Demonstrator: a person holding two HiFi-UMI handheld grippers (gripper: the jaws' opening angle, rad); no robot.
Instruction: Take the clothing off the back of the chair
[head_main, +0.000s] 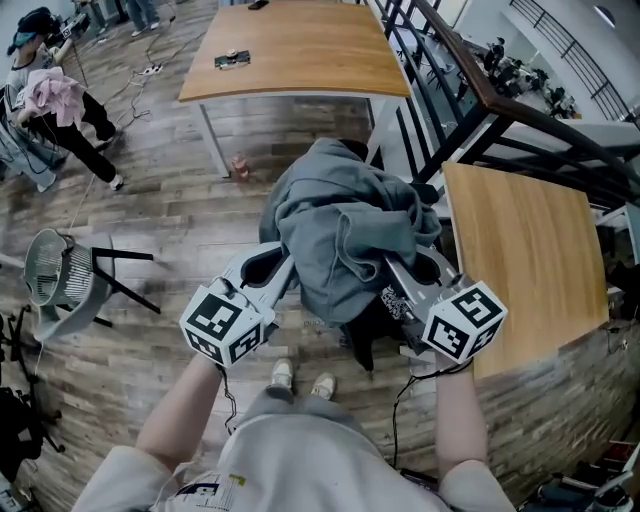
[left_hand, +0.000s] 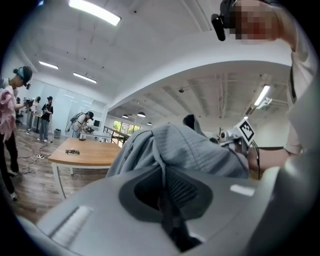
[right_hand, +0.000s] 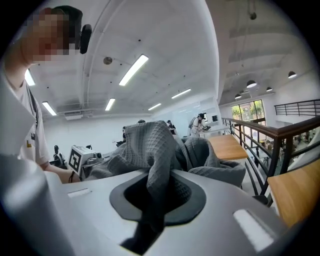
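A grey hooded garment (head_main: 340, 235) is bunched up in the middle of the head view, over a dark chair (head_main: 365, 325) that it mostly hides. My left gripper (head_main: 285, 262) is shut on the garment's left side, and my right gripper (head_main: 392, 268) is shut on its right side. In the left gripper view a fold of the grey cloth (left_hand: 185, 147) is pinched in the left gripper (left_hand: 162, 172). In the right gripper view the waffle-knit cloth (right_hand: 150, 145) runs down into the right gripper (right_hand: 157, 185) in the same way.
A wooden table (head_main: 300, 50) stands ahead and another wooden table (head_main: 525, 260) is close on the right. A black railing (head_main: 470, 90) runs behind them. A floor fan (head_main: 55, 265) stands at left, and a person (head_main: 45, 100) is at far left.
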